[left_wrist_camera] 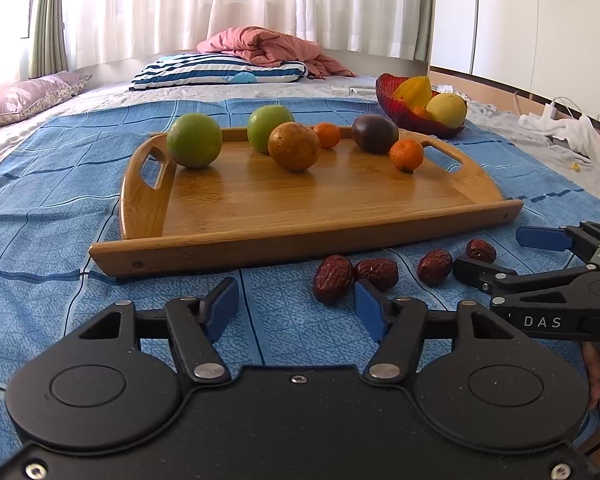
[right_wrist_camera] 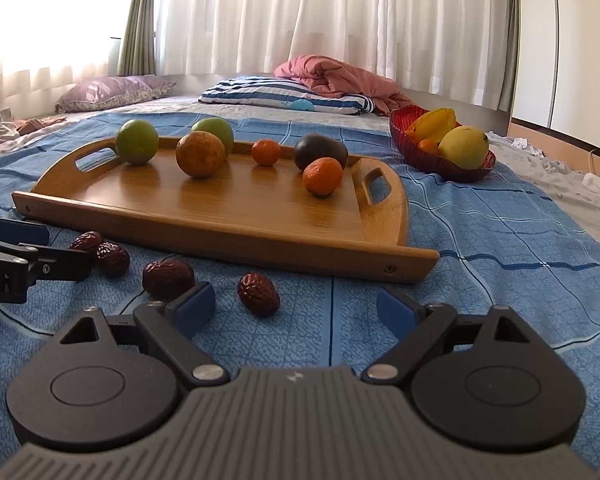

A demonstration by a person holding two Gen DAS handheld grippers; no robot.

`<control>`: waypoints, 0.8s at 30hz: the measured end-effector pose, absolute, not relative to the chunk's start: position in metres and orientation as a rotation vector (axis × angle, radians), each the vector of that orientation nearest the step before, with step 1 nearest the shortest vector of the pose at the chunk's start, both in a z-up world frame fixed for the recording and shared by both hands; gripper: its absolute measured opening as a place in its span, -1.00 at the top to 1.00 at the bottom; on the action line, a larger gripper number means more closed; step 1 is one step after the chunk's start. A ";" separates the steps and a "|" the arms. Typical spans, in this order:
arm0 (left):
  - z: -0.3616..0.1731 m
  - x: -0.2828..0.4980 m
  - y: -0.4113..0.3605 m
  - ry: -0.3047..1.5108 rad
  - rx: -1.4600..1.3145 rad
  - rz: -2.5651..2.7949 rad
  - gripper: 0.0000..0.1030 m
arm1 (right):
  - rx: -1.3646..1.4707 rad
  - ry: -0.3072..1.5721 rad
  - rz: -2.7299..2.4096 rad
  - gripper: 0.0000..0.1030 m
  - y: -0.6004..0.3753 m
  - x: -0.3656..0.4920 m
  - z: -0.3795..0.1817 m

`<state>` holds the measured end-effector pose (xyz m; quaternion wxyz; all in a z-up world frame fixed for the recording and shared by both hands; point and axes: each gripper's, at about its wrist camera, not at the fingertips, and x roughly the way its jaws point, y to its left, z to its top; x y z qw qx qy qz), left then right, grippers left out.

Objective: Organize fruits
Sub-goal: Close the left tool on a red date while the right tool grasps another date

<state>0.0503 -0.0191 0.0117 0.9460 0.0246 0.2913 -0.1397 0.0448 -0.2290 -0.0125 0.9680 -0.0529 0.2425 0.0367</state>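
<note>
Left wrist view: wooden tray (left_wrist_camera: 260,208) on blue bedspread (left_wrist_camera: 60,184) w/ six fruits; red bowl (left_wrist_camera: 396,112) behind at right. Four dried dates (left_wrist_camera: 334,278) lie just in front of tray. Left gripper (left_wrist_camera: 296,308) & right gripper (right_wrist_camera: 296,310) jaws apart, nothing betw. them.

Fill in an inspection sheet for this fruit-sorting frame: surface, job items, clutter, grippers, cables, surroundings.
Surface: blue checked bedspread on a bed.
Job items: wooden tray holds two green fruits, a brown one, a dark purple one and two small oranges; four dried red dates lie on the bedspread in front of the tray; red bowl behind the tray holds star fruit, a yellow fruit and an orange.
Clutter: white cloths at far right.
Grippers: left gripper open, fingers apart over bare bedspread, nothing held; right gripper open, empty, a date just ahead of it.
Cables: white charger lead by the wall.
Surroundings: pillows, pink quilt, white curtains.
</note>
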 end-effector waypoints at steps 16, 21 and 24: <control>0.010 0.053 -0.028 0.595 0.076 -0.299 -0.04 | -0.120 0.481 0.088 -0.78 -0.227 0.043 -0.014; 0.009 0.052 -0.029 0.593 0.083 -0.302 0.06 | -0.141 0.472 0.096 -0.66 -0.224 0.040 -0.015; 0.009 0.051 -0.029 0.593 0.083 -0.305 0.17 | -0.152 0.467 0.103 -0.61 -0.222 0.039 -0.015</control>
